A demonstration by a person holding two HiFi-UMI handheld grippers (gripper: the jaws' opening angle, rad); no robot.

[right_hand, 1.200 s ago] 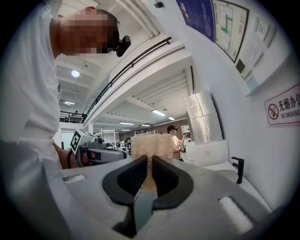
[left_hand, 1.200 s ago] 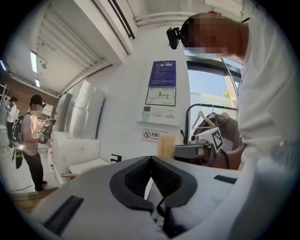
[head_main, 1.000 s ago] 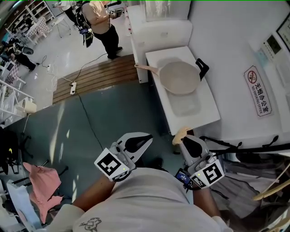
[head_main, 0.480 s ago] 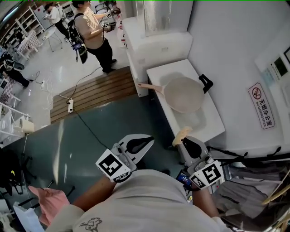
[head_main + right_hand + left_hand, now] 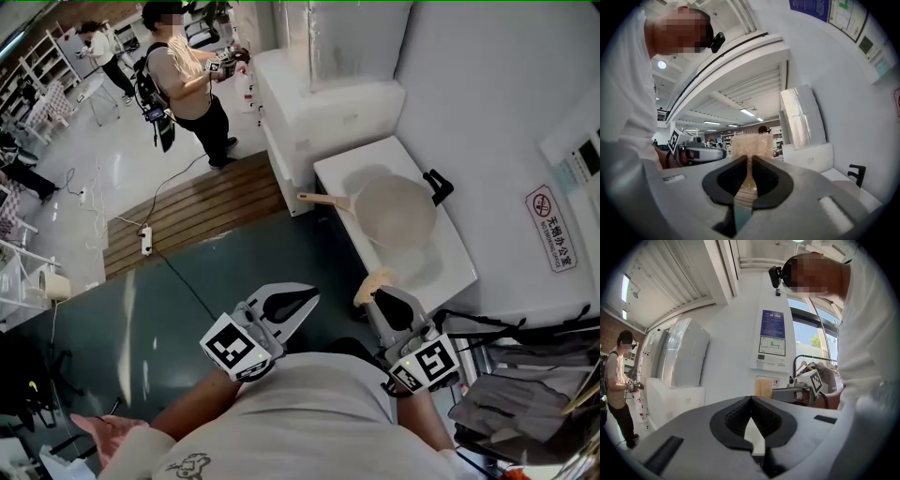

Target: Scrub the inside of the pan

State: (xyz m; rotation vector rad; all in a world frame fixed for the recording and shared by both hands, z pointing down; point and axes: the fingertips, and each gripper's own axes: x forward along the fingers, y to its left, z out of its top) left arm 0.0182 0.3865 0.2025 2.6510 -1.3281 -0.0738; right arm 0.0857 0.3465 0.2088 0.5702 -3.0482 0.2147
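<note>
On the white worktop [image 5: 441, 272] ahead of the person, well apart from both grippers, lies the pan [image 5: 396, 212]: round, pale beige inside, with a long light wooden handle [image 5: 323, 199] pointing left and a short black grip [image 5: 438, 183] opposite. The right gripper [image 5: 377, 296] is clamped on a yellowish sponge [image 5: 750, 143], which protrudes beyond its tips. The left gripper [image 5: 302, 300] has its jaws together, with nothing between them.

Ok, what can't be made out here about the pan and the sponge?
- Head view, pan: too small and pale to tell whether its inside is dirty.
- Right gripper view, sponge: lower part hidden between the jaws of the right gripper.
- Head view, wall sign: print too small to read.
</note>
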